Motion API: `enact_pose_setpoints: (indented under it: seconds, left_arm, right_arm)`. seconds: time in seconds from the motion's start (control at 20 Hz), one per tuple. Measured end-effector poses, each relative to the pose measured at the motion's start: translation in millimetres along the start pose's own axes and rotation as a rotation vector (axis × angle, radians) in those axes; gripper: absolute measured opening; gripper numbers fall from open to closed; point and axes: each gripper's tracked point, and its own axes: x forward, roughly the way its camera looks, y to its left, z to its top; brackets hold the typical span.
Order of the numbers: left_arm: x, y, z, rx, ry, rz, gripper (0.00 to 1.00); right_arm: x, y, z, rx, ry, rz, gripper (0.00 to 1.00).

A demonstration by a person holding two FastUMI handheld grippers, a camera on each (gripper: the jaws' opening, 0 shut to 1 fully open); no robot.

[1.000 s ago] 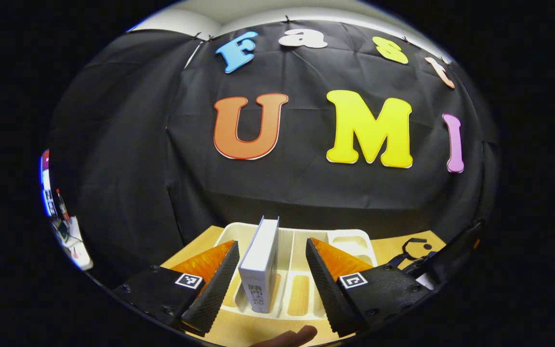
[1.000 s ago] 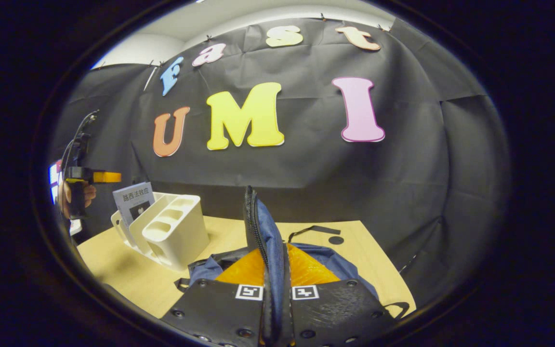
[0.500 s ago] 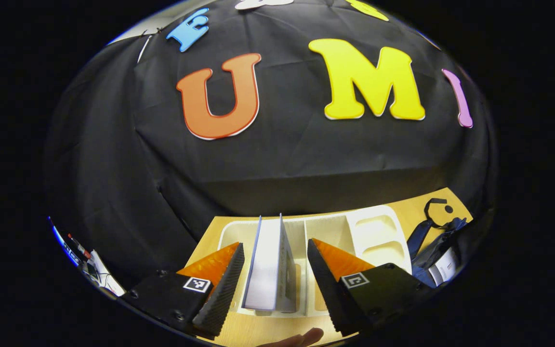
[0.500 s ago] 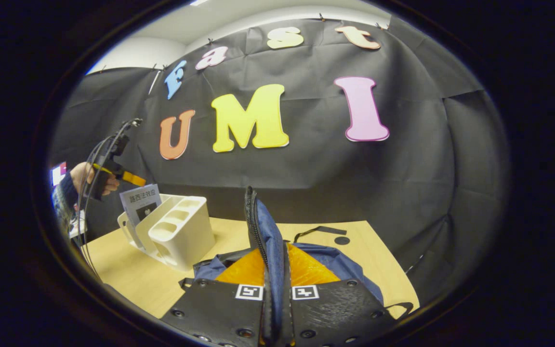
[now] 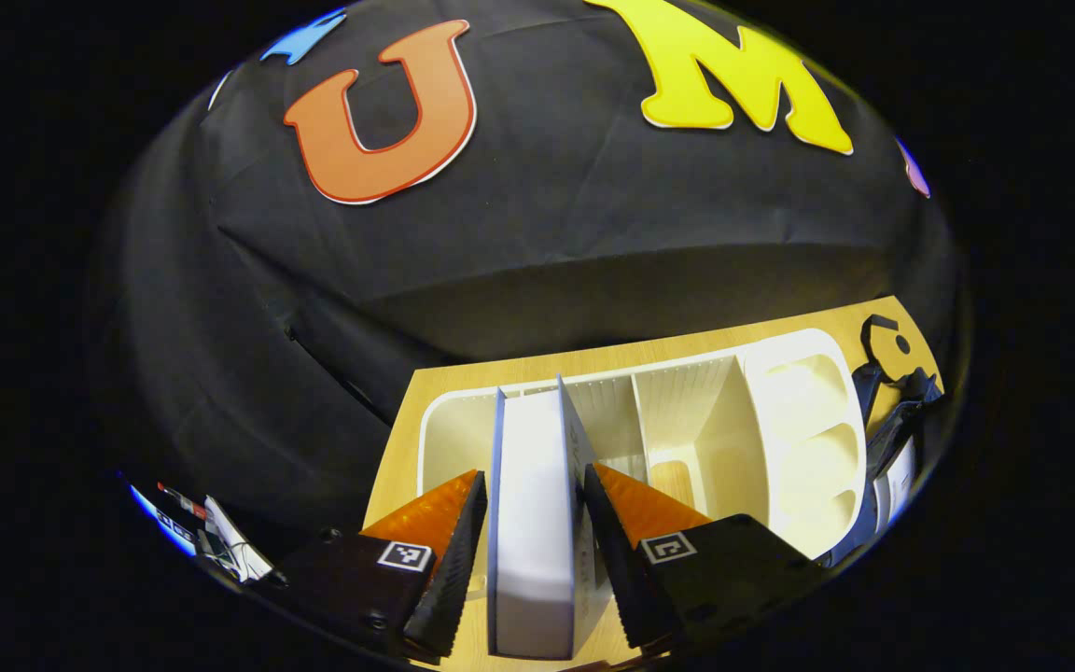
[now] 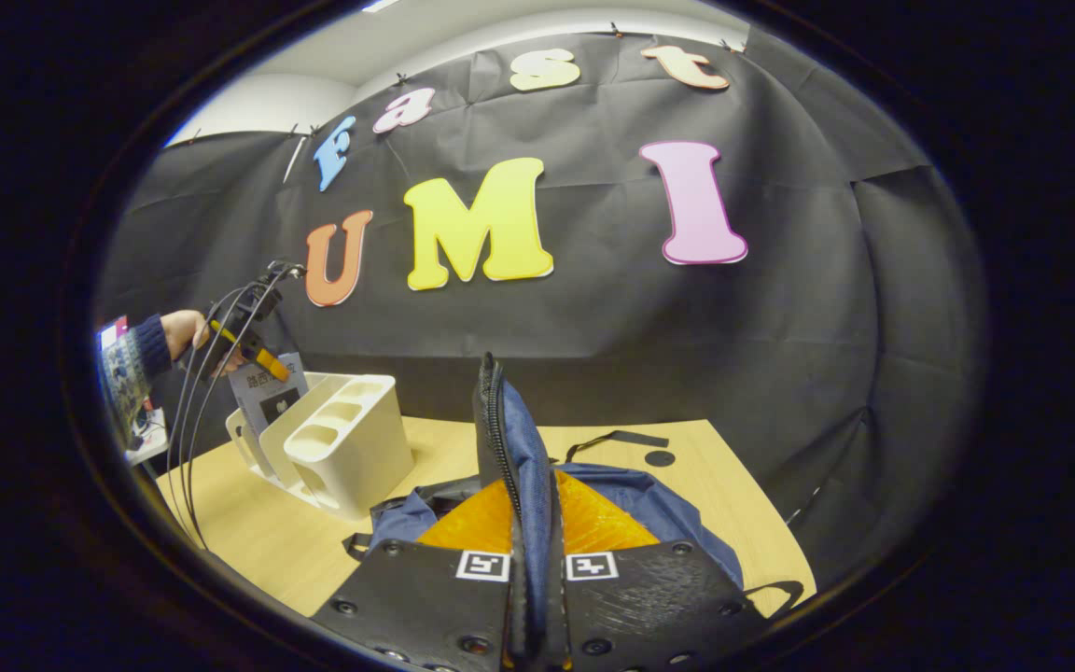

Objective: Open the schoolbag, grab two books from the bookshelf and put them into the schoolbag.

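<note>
Schoolbag (image 6: 631, 504) flap pinched by right gripper (image 6: 537, 597); left gripper (image 5: 528, 560) wide around book (image 5: 533, 523); wooden table (image 6: 248, 532).

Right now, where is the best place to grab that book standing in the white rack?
Likely its upper edge, from above. The book stands upright in the rack, so only its top is free. The left gripper has a finger on either cover, well placed to pinch across its thin width.

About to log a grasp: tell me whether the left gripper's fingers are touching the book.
Cannot tell. In the left gripper view the fingers flank the book closely, but no contact or gap shows plainly.
</note>
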Motion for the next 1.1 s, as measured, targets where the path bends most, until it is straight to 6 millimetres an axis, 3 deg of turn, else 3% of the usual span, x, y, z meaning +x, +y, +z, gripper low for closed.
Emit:
enact_pose_setpoints:
  seconds: [0.15, 0.3, 0.35, 0.55, 0.7, 0.85, 0.9, 1.1]
  left_arm:
    - [1.8, -6.8, -2.1, -0.012, 0.022, -0.049, 0.61]
    - [-6.8, -30.3, -14.4, -0.044, 0.077, -0.120, 0.57]
    - [-6.9, -30.7, -16.6, -0.045, 0.087, -0.119, 0.48]
    - [-16.3, -38.5, -21.1, -0.071, 0.112, -0.122, 0.45]
    - [-28.5, -35.7, -29.6, -0.104, 0.135, -0.114, 0.47]
    - [-46.0, -18.8, -31.1, -0.182, 0.110, -0.074, 0.46]
    - [-54.4, -18.3, -31.7, -0.209, 0.097, -0.077, 0.43]
    - [-92.2, -9.9, -43.5, -0.309, 0.048, -0.102, 0.46]
  right_arm:
    - [-0.9, -1.2, -2.2, -0.004, 0.004, -0.009, 0.07]
    - [-1.2, 0.1, -2.4, -0.011, 0.005, -0.010, 0.07]
    - [-1.1, 0.5, -2.7, -0.011, 0.006, -0.011, 0.07]
    - [-0.8, 1.3, -3.8, -0.010, 0.011, -0.012, 0.07]
    - [-0.2, 1.6, -5.3, -0.005, 0.016, -0.010, 0.07]
    - [1.3, 3.9, -7.5, 0.004, 0.021, -0.005, 0.07]
    - [2.2, 4.6, -6.8, 0.007, 0.021, -0.004, 0.07]
    - [4.7, 6.5, -9.8, 0.018, 0.023, 0.002, 0.07]
